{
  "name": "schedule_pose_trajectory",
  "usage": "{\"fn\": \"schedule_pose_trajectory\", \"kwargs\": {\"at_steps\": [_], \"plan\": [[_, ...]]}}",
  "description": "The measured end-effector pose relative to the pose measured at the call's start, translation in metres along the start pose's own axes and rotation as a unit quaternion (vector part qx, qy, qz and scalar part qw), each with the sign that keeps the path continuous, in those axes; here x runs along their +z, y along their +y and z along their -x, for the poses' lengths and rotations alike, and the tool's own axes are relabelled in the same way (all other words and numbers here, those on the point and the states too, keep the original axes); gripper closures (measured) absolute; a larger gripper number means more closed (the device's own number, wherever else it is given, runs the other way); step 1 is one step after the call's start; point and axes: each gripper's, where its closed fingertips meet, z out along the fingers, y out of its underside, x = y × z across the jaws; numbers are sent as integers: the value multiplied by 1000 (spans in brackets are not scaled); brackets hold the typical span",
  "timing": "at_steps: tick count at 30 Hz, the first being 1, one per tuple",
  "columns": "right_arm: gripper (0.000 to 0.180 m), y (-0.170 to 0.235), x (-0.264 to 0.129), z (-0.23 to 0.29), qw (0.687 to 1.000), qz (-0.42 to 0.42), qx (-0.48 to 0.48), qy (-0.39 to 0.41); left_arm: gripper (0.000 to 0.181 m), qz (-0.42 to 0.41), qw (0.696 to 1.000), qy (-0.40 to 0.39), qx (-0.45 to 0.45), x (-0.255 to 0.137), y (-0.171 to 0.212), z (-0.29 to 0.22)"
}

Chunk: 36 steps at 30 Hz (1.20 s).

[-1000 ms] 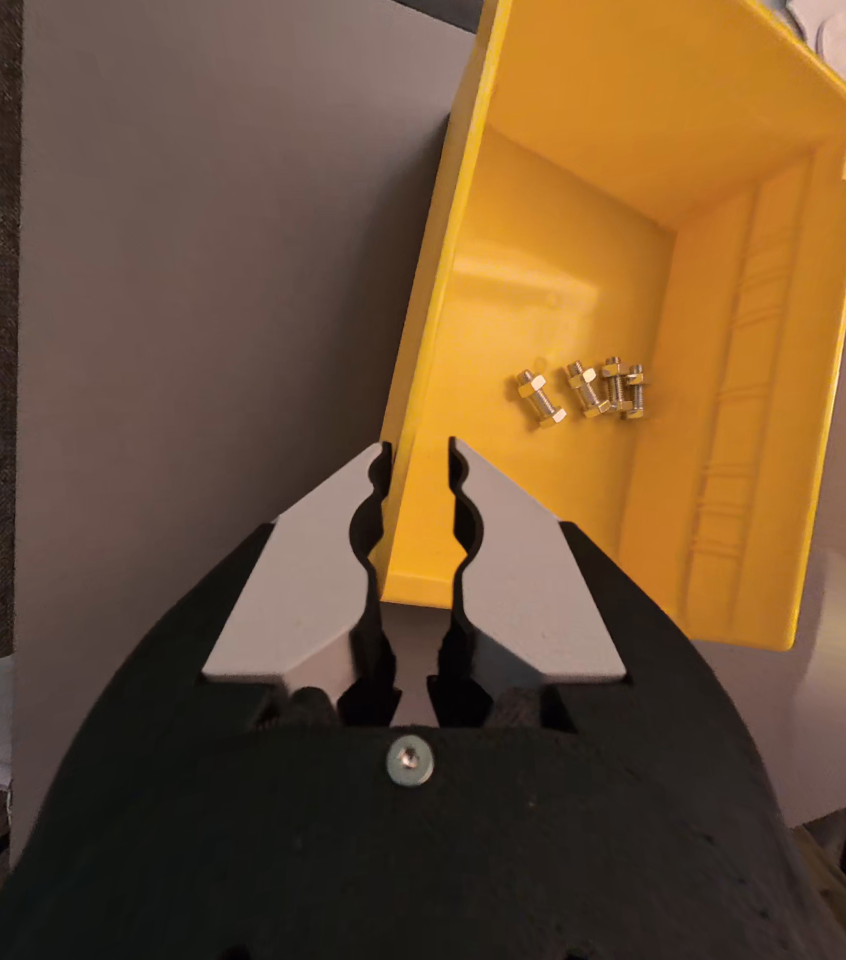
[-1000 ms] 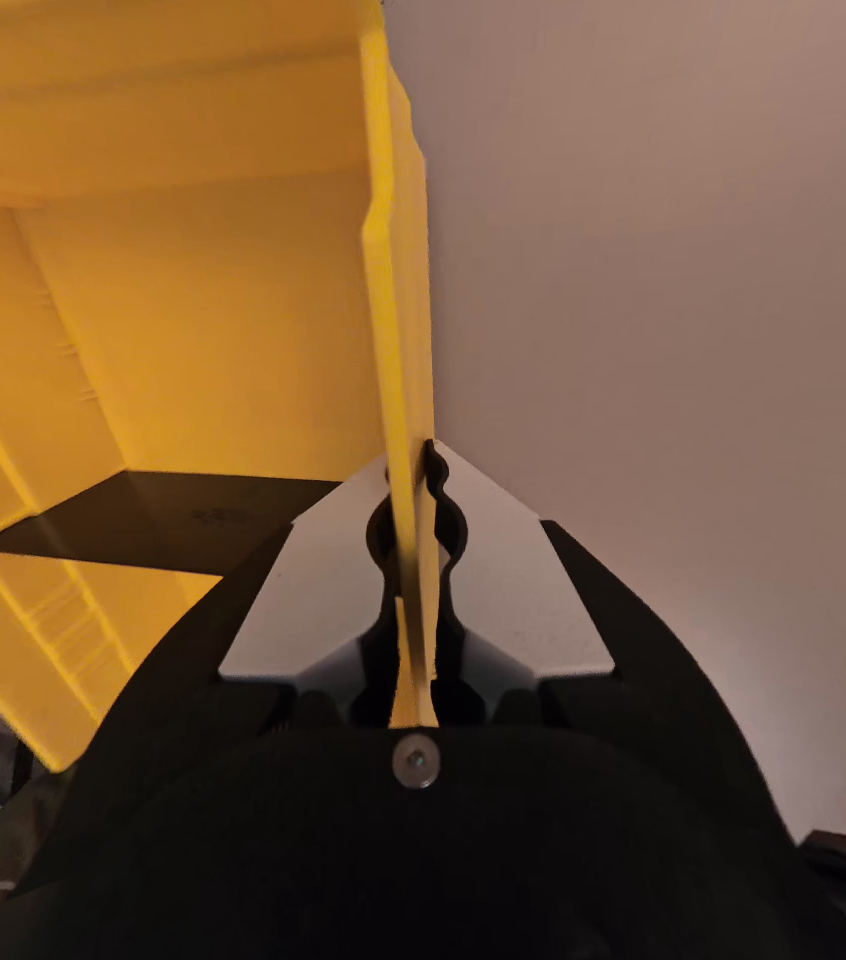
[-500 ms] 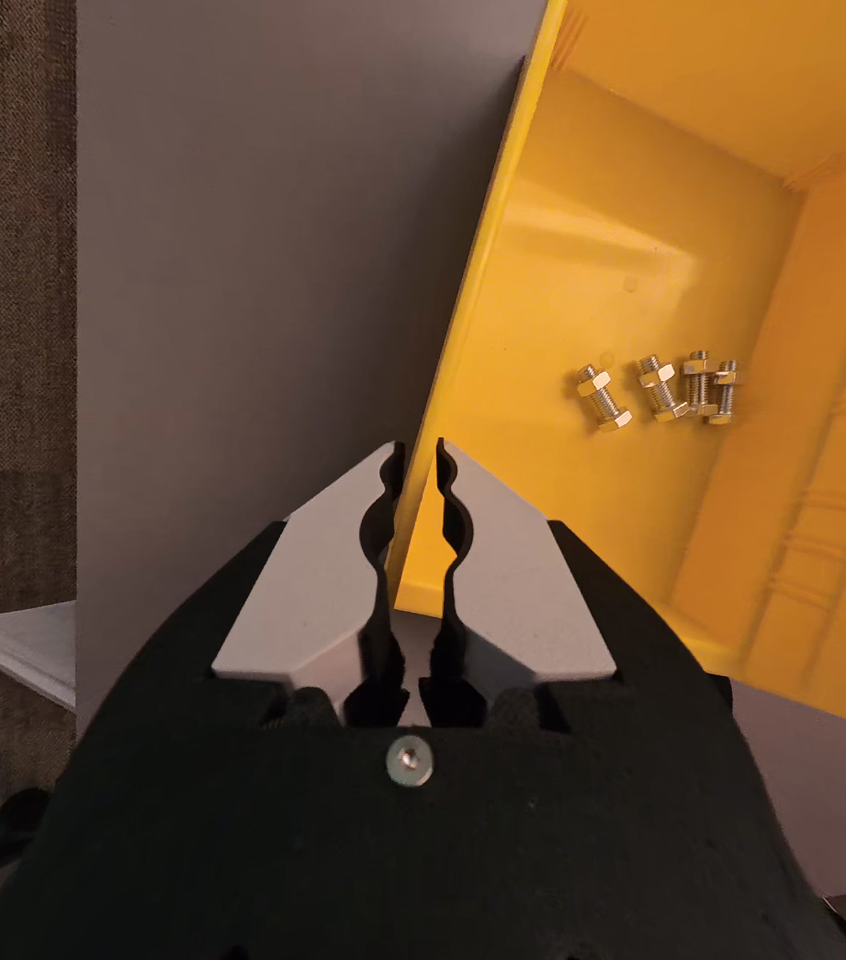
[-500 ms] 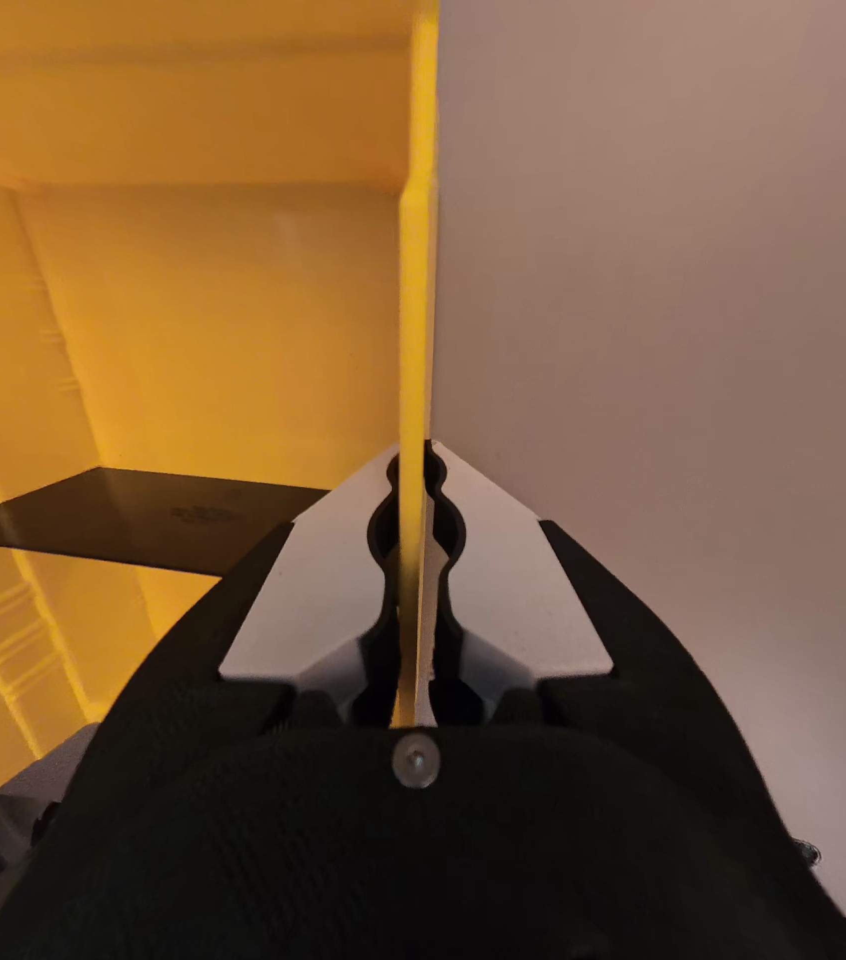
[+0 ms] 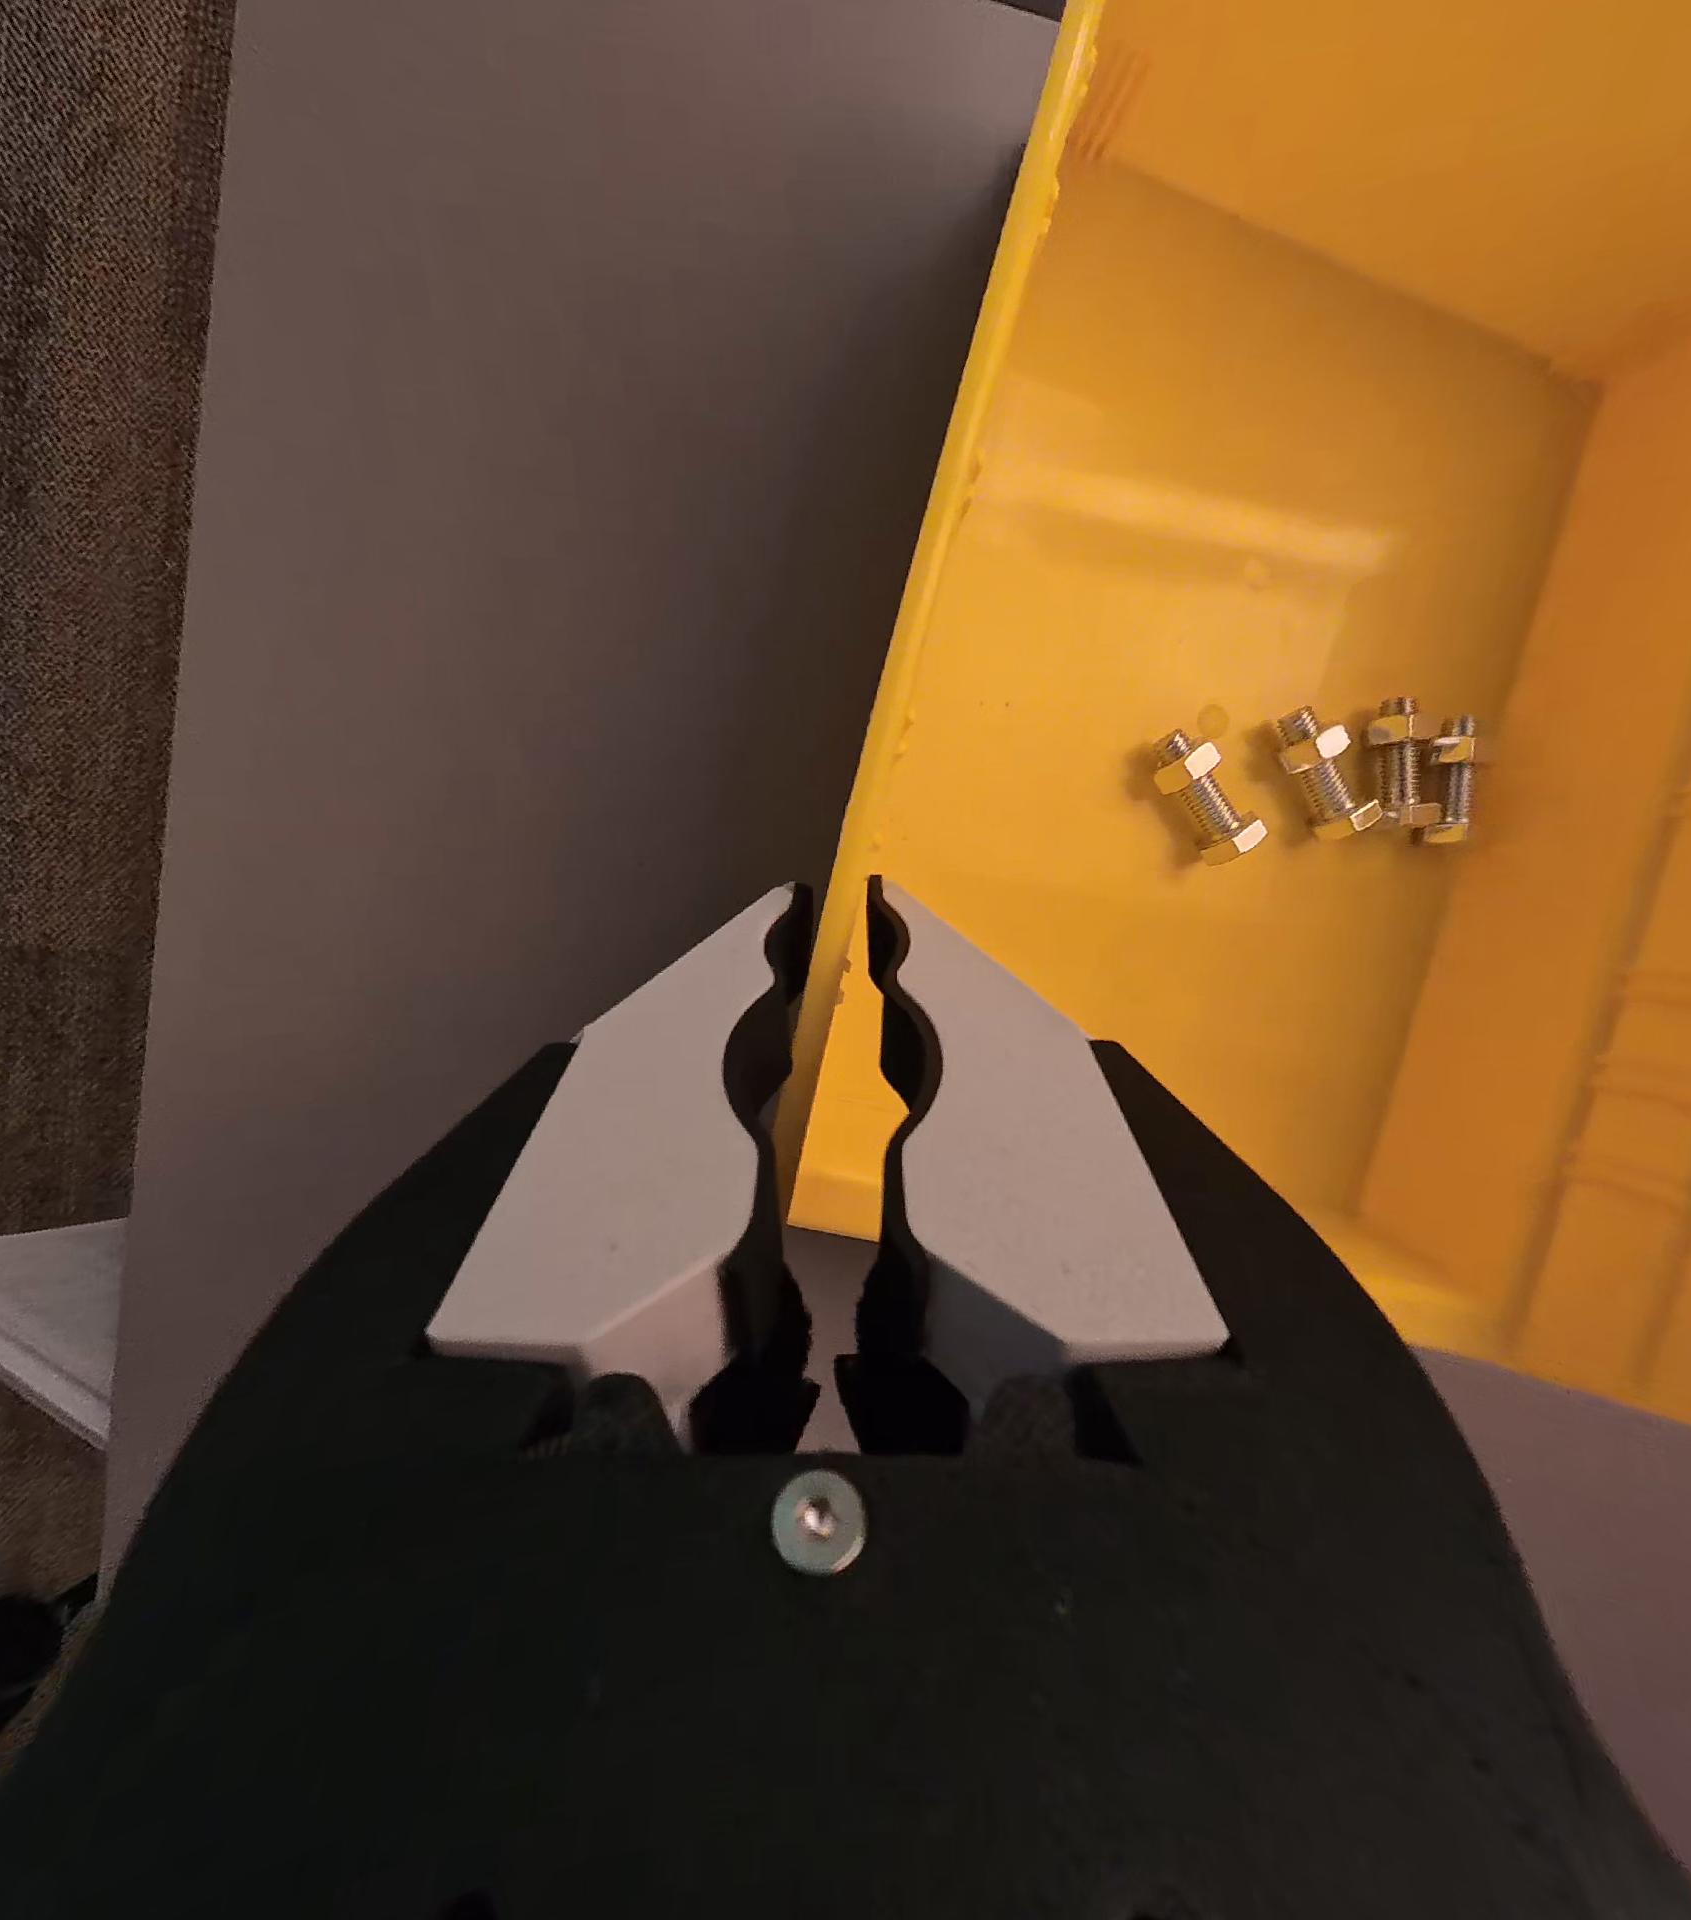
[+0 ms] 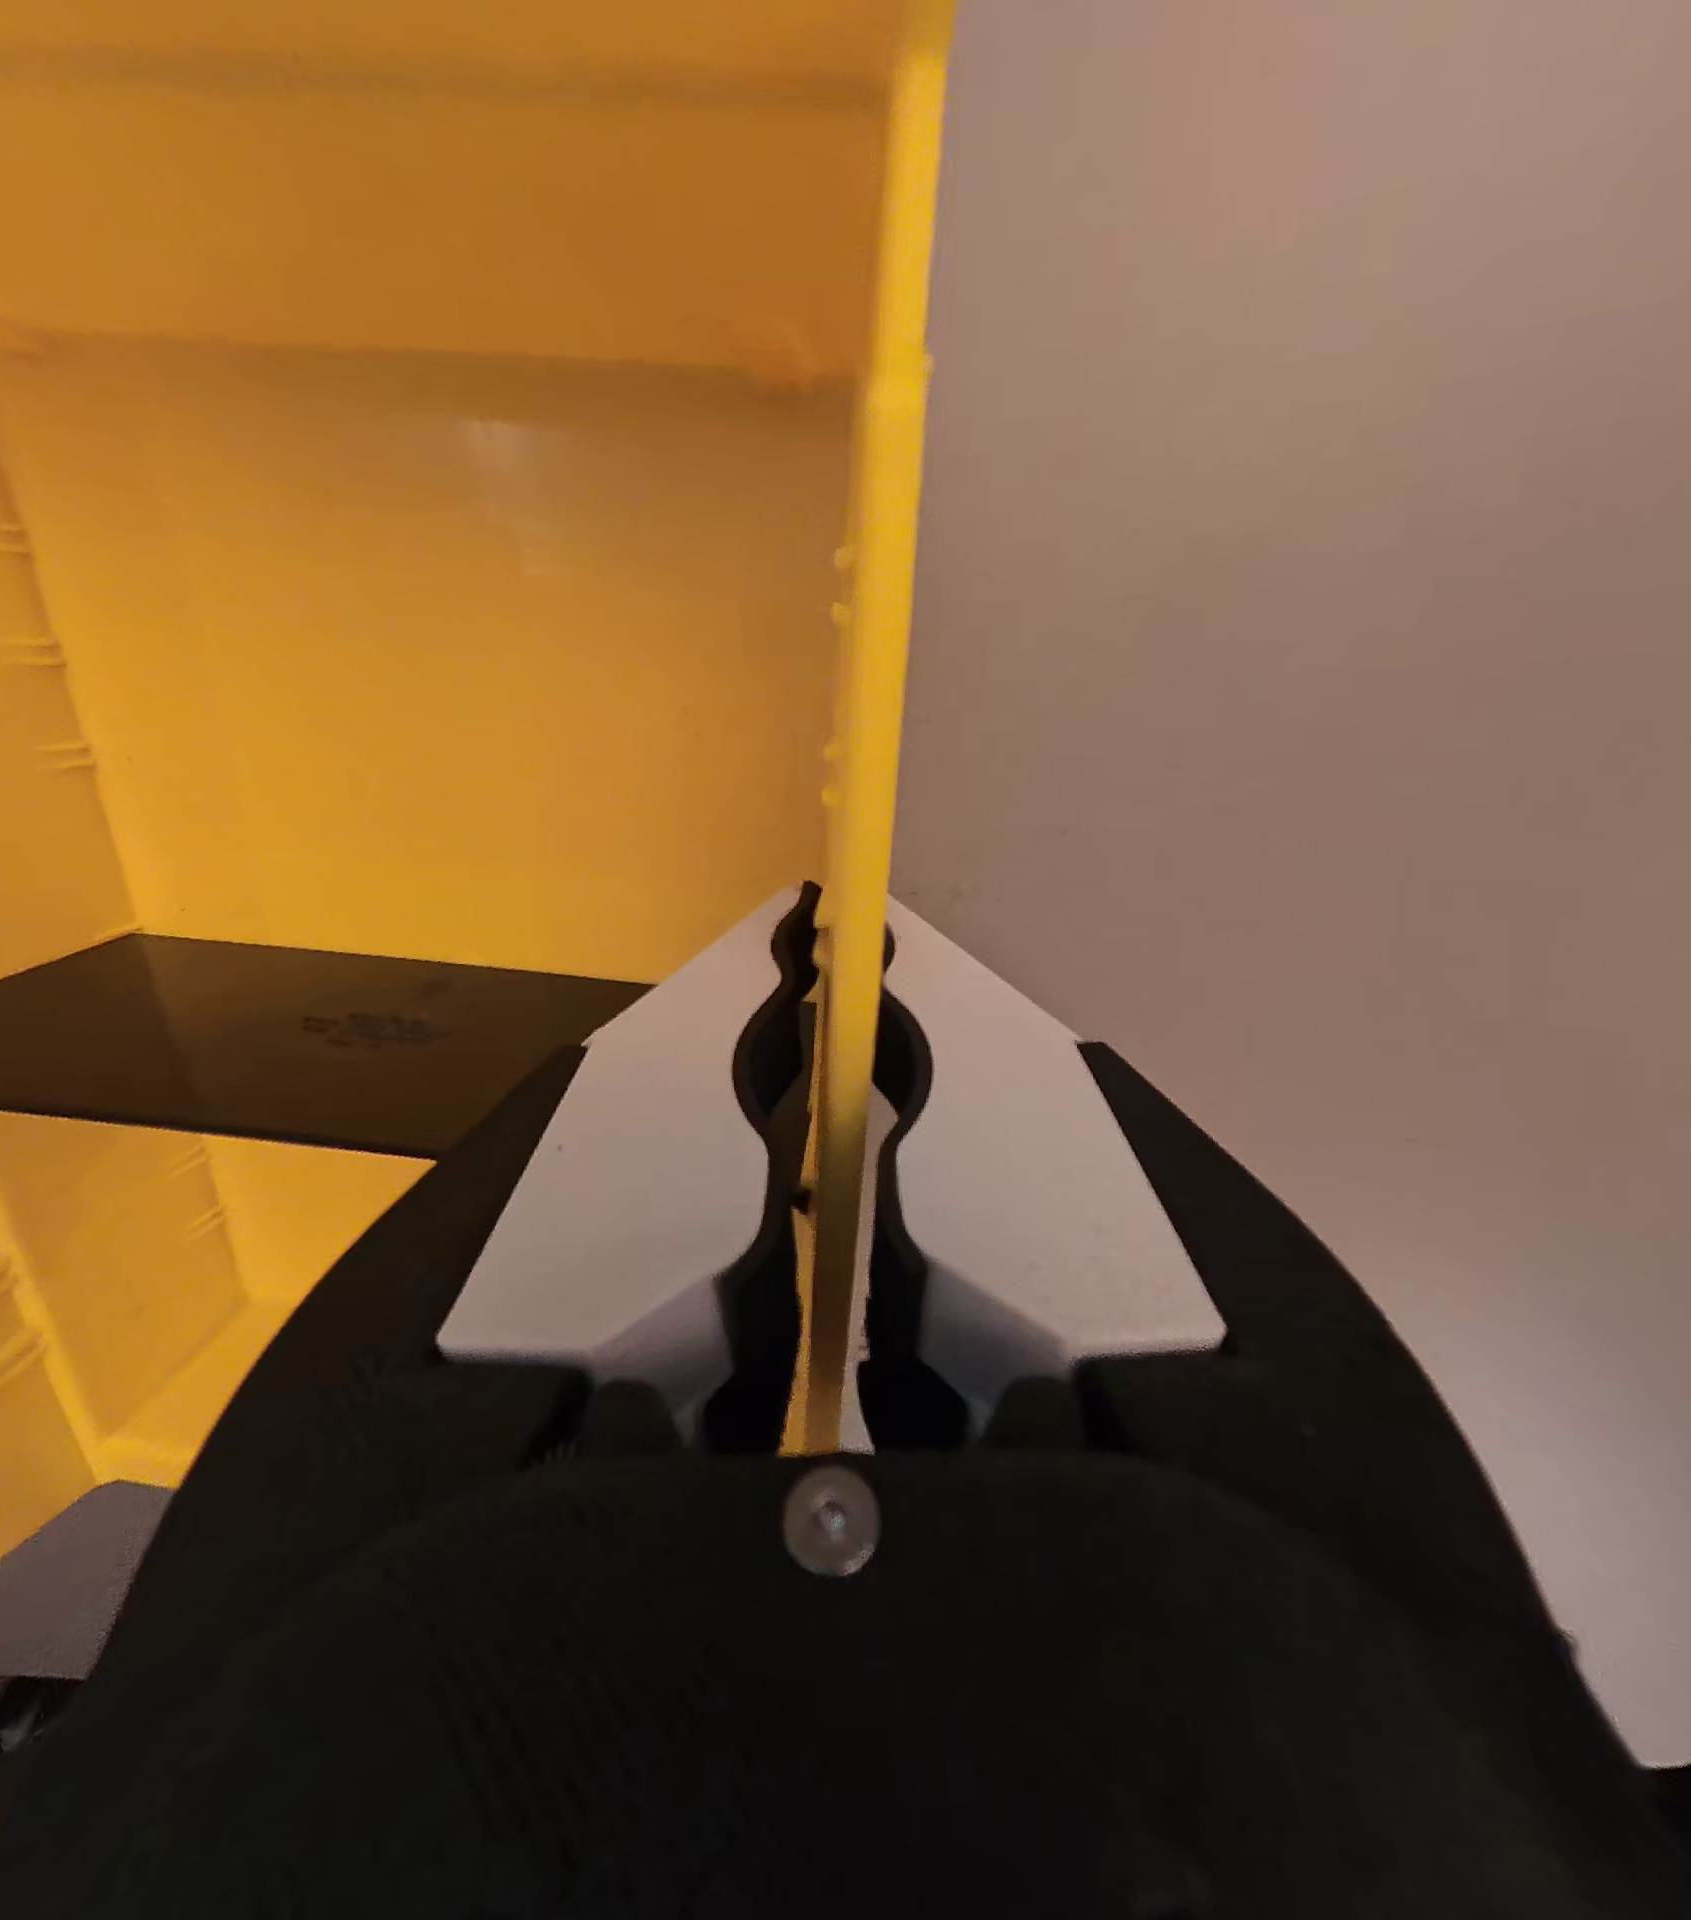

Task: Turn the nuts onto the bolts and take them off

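Observation:
A yellow plastic bin stands on a grey table. Several brass-coloured bolts, each with a nut on it, lie side by side on the bin's floor. My left gripper straddles the bin's left wall near its front corner, with the jaws narrowed onto the thin wall. My right gripper is shut on the bin's right wall, and the wall runs deep between its fingers. The bolts do not show in the right wrist view.
A black flat panel lies across the inside of the bin in the right wrist view. Dark carpet and a white ledge lie past the table's left edge. The table also shows right of the bin. The tips of one gripper are about 80 cm away from the tips of the other.
My left gripper's jaws have narrowed around the bin's left wall and moved along it. The bin sits farther right in the left view. My right gripper keeps its hold.

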Motion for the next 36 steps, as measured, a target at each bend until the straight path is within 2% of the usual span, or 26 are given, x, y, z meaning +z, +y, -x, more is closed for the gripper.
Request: {"fn": "schedule_pose_trajectory", "kwargs": {"at_steps": [7, 14, 21, 29, 36], "plan": [[176, -10, 2, 0, 1000, 0, -16, -19, 177, -16, 999, 37, -21, -3, 1, 6], [174, -25, 5, 3, 996, -6, -27, -89, 177, -30, 998, 34, -42, -9, 5, 28], [175, -36, 8, -2, 995, -2, -32, -91, 177, -36, 997, 17, -69, -19, 15, 52], [175, -37, 8, -2, 996, 7, -34, -84, 179, 36, 999, 4, 39, -26, 38, 32], [175, -28, 7, -1, 995, 13, -56, -79, 178, 39, 994, 10, 98, -21, 33, 18]]}}
